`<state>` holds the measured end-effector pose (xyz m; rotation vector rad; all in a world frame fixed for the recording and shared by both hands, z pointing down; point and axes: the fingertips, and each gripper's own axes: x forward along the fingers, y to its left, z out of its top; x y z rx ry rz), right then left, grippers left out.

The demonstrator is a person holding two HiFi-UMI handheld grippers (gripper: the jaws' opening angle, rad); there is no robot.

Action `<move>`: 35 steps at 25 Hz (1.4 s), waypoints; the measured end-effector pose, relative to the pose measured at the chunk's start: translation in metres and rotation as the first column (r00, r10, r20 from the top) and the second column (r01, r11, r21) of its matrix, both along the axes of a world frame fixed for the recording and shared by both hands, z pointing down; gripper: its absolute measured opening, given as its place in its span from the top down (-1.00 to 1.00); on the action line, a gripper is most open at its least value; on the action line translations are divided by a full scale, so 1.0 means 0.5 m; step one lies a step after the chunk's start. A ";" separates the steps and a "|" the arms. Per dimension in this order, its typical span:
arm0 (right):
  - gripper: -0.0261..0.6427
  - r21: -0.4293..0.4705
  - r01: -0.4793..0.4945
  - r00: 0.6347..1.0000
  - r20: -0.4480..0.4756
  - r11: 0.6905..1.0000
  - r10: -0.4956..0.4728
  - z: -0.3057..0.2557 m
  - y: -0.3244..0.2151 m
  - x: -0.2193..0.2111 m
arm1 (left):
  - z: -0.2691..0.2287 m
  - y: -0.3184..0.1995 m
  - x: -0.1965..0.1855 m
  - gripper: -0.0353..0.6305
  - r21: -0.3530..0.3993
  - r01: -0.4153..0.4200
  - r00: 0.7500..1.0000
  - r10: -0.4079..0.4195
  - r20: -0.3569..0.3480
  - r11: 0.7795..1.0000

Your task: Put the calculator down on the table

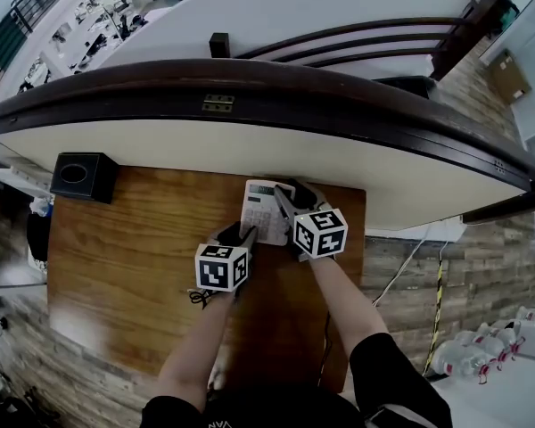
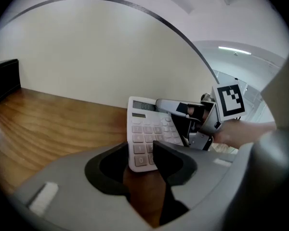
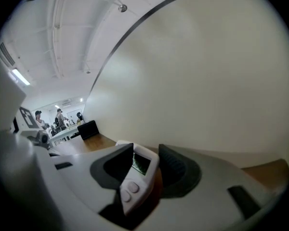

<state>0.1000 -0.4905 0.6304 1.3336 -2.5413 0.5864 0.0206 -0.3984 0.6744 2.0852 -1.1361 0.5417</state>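
Note:
A white calculator (image 1: pixel 260 205) lies face up at the back of the wooden table (image 1: pixel 134 257), close to the curved wall. My left gripper (image 1: pixel 243 235) reaches in from the near side. In the left gripper view its near edge (image 2: pixel 147 129) sits between the parted jaws of my left gripper (image 2: pixel 140 148), and the pads do not press on it. My right gripper (image 1: pixel 283 199) comes over the calculator's right side. The right gripper view shows the display corner (image 3: pixel 135 182) inside the jaws of that gripper (image 3: pixel 145 150), with a gap on the right.
A black box (image 1: pixel 82 175) stands at the table's back left corner. A cream curved wall with a dark rim (image 1: pixel 250 145) closes off the far side. Right of the table, cables (image 1: pixel 401 270) hang over a plank floor.

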 end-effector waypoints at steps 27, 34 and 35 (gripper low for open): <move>0.38 0.022 -0.127 0.989 -0.076 0.992 0.129 -0.080 0.167 0.039 | -0.105 0.101 -0.092 0.44 0.181 0.061 0.992 -0.040 -0.118 0.982; 0.58 0.058 -0.157 0.986 -0.042 0.986 0.160 -0.147 0.286 0.017 | -0.167 0.175 -0.117 0.76 0.256 0.062 0.993 -0.033 -0.117 0.965; 0.63 0.063 -0.163 0.985 -0.039 0.985 0.166 -0.156 0.305 0.015 | -0.176 0.186 -0.122 0.80 0.267 0.063 0.992 -0.032 -0.118 0.962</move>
